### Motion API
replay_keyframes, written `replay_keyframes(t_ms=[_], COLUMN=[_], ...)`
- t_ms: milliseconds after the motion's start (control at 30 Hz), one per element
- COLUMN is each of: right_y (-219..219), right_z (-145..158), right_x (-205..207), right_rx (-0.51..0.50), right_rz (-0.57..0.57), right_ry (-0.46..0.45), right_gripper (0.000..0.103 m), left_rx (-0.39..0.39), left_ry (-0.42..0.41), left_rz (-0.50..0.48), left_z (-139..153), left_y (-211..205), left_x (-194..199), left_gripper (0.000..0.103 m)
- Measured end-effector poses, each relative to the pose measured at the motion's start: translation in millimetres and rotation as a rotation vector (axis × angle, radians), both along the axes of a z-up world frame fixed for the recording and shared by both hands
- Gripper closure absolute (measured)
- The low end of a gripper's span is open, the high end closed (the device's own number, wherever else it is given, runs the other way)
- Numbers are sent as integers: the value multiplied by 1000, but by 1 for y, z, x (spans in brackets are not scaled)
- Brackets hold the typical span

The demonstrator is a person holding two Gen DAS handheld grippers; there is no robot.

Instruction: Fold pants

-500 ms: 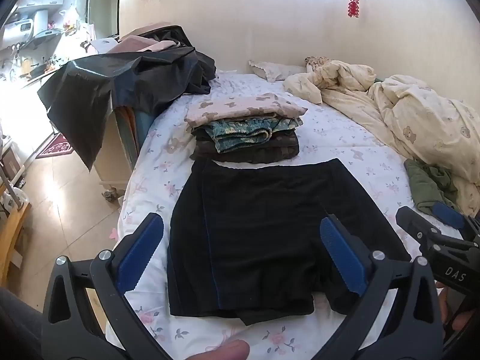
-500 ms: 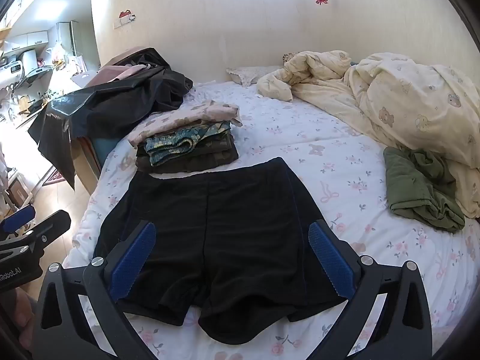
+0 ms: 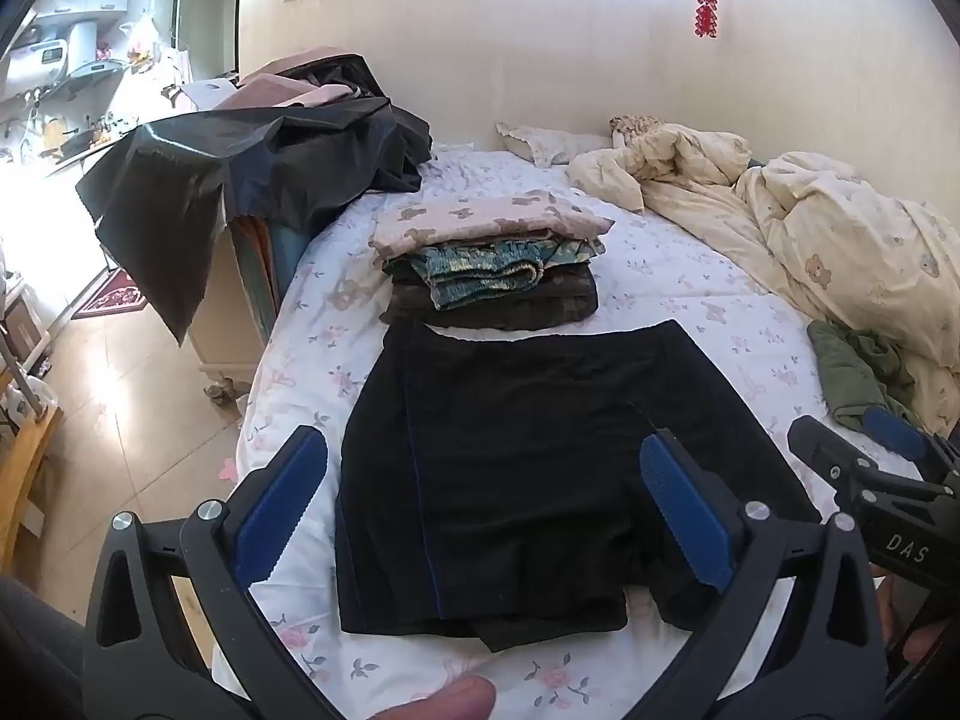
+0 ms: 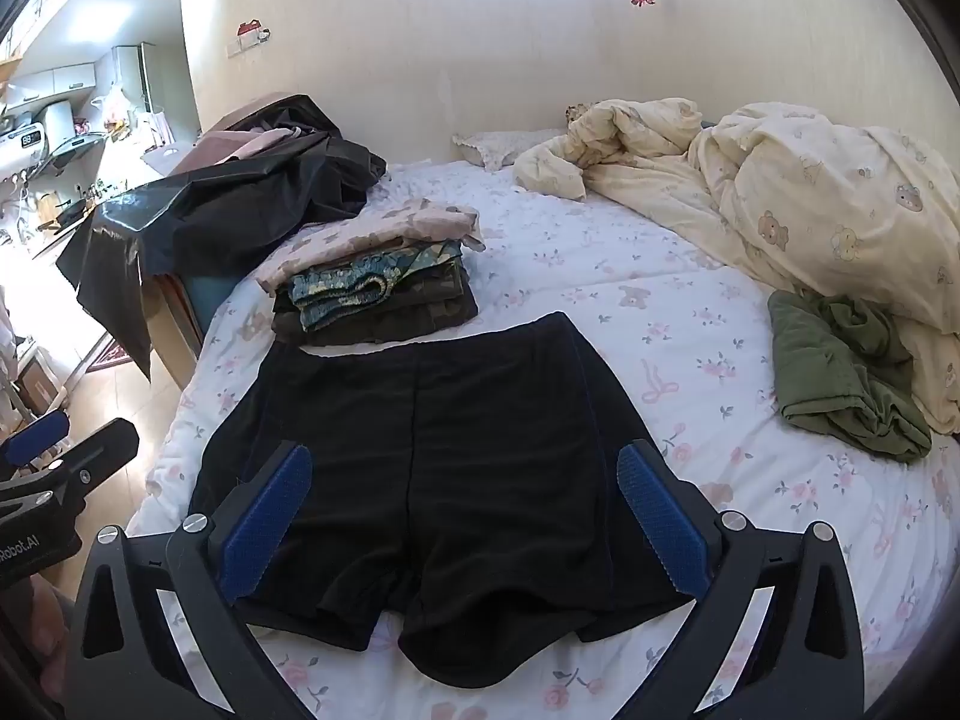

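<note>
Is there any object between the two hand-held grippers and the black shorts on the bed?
Nothing visible. The left hand-held gripper and right hand-held gripper are open above the flat black fabric shorts.

Cream wall [image 3: 540, 48], tiled floor [image 3: 138, 372] (sunlit), floral-sheeted bed [image 4: 660, 312], kitchen [image 3: 66, 78] beyond.
</note>
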State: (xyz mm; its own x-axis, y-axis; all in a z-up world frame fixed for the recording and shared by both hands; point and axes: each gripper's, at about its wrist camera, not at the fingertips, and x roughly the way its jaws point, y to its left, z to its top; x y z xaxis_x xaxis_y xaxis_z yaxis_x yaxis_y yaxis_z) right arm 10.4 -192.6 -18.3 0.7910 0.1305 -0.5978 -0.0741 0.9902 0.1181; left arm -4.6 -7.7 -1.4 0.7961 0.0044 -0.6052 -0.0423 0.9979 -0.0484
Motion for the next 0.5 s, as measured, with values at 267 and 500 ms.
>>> replay_keyframes(t_ms=[267, 500], right_y=[1, 2], right_z=[-3, -2], right_x=[0, 0], right_rx=[1, 3], right_rz=[1, 0], right_ry=[-3, -3], right_gripper=[0, 0], left_rx=[-5, -5], left_ry=[4, 4], left_rz=[-10, -11], left_z=[2, 3], left_y=[6, 5], left_x=[3, 3], left_gripper=[0, 0])
